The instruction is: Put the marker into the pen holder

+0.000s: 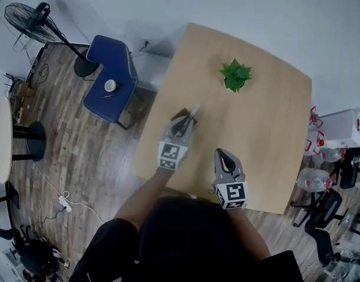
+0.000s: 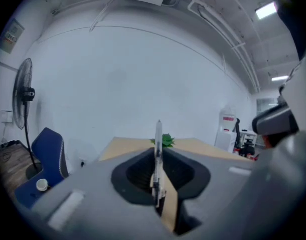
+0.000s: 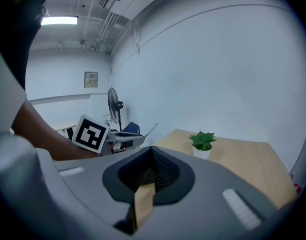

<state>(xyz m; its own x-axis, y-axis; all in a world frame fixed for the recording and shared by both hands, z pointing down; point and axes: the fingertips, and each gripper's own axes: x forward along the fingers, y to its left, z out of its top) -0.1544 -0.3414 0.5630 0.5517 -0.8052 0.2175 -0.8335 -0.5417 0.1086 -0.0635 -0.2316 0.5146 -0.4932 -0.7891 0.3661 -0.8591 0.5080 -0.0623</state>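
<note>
A slim white marker (image 1: 194, 111) is clamped between the jaws of my left gripper (image 1: 185, 120), and its tip sticks out past the fingertips over the wooden table (image 1: 268, 134). In the left gripper view the marker (image 2: 157, 139) stands on edge in the left gripper (image 2: 157, 159) and points toward the far wall. My right gripper (image 1: 222, 153) hovers over the table's near edge, to the right of the left one, with its jaws together and nothing in them. The right gripper view shows the right gripper (image 3: 152, 160) shut, with the left gripper (image 3: 124, 139) and marker (image 3: 152, 130) to its left. No pen holder shows in any view.
A small green plant in a white pot (image 1: 235, 76) stands toward the table's far side. A blue chair (image 1: 112, 75) with a small cup (image 1: 110, 86) on its seat sits left of the table, a floor fan (image 1: 33, 22) beyond it. Bottles and clutter (image 1: 320, 157) crowd the right.
</note>
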